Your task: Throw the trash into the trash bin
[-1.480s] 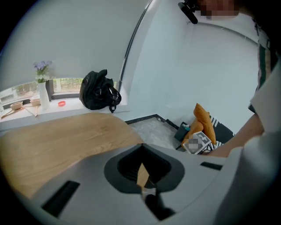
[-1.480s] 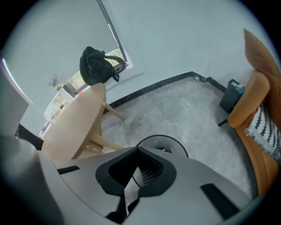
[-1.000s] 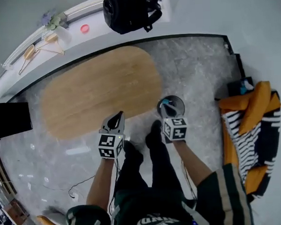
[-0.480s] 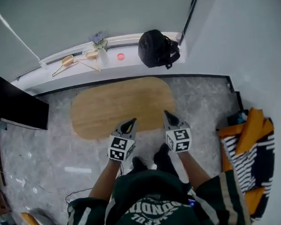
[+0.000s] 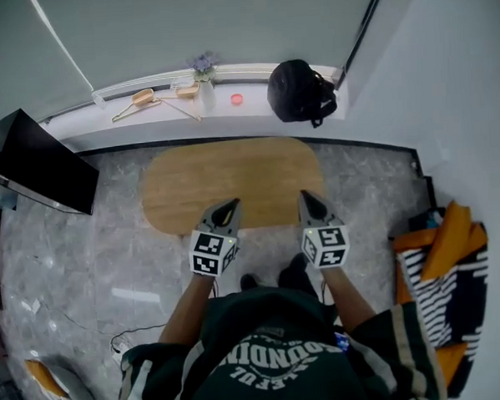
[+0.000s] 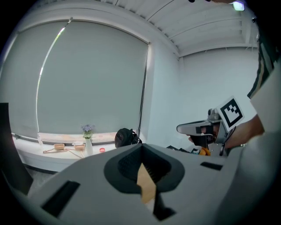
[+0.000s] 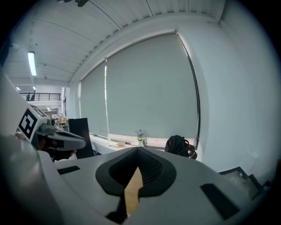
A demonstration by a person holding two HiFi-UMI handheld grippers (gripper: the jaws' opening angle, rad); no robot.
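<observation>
In the head view my left gripper (image 5: 227,207) and right gripper (image 5: 307,198) are held side by side at chest height, pointing over the near edge of an oval wooden table (image 5: 232,175). Both sets of jaws come together to a point with nothing in them. The left gripper view shows its own shut jaws (image 6: 142,166), with the right gripper (image 6: 199,128) off to the right. The right gripper view shows its own shut jaws (image 7: 136,169), with the left gripper (image 7: 66,140) at the left. No trash bin and no trash show in any view of this moment.
A black backpack (image 5: 301,92), a vase of flowers (image 5: 204,82) and wooden hangers (image 5: 143,98) sit on the window ledge (image 5: 104,119). A black screen (image 5: 43,164) stands at the left. Orange and striped cloth (image 5: 442,277) lies at the right, and a cable (image 5: 124,345) on the marble floor.
Both grippers have risen from near the floor to chest height. The round bin beside the right gripper a second ago has dropped out of sight, and the view now takes in the window.
</observation>
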